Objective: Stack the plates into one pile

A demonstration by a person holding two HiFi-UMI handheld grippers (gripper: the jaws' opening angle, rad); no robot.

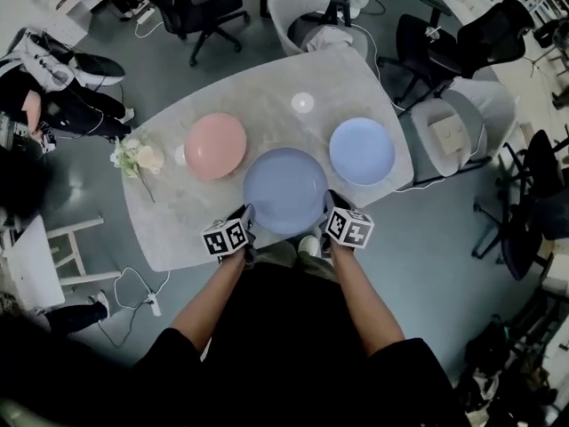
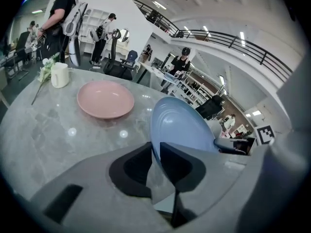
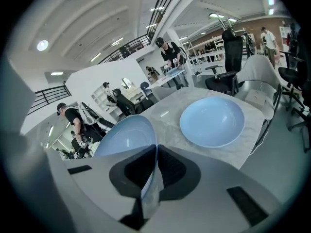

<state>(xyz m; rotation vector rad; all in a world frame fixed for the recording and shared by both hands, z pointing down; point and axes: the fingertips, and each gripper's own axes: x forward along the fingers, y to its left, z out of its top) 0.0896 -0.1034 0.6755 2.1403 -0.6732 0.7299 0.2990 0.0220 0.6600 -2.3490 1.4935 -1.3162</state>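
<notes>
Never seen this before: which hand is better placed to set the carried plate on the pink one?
Left, likely: both claws grip the darker blue plate, but the pink plate lies nearer the left claw; the right claw faces the light blue plate.

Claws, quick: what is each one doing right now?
Left claw: shut on the darker blue plate.
Right claw: shut on the same plate, opposite edge.

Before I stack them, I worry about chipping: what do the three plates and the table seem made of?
Pink plate, held blue plate, right blue plate: likely glazed ceramic, possibly melamine; smooth, soft sheen. Table: polished marble or marble-look laminate; grey veining, mirrored lamps.
</notes>
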